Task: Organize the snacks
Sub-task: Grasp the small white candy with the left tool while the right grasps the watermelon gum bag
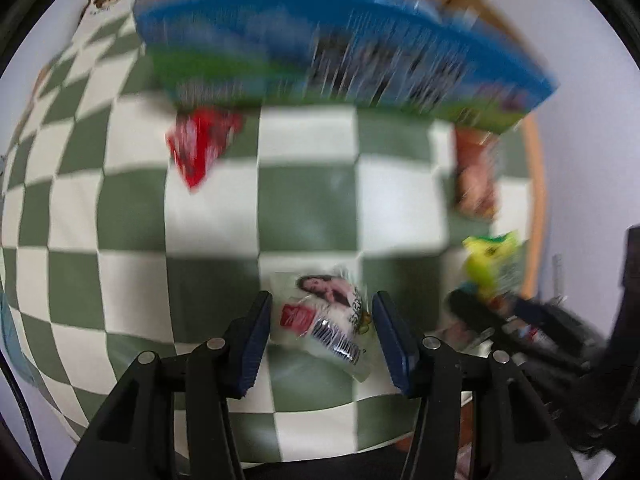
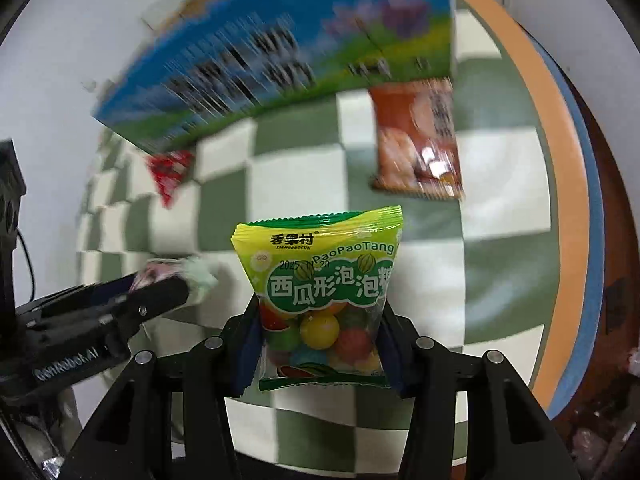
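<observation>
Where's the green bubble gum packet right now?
In the right wrist view the green bubble gum packet is clamped upright in the right tool, above the checkered cloth, nearer than the orange snack packet.

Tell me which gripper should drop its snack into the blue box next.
Right, probably. The right gripper already clamps the green gumball packet, with the blue box ahead. The left gripper has open jaws around the white packet, not yet gripping.

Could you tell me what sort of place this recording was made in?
Probably a home table set up for sorting snacks: a green-and-white checkered tablecloth, a blue carton at the back, and loose packets such as the bubble-gum bag in the right tool.
</observation>
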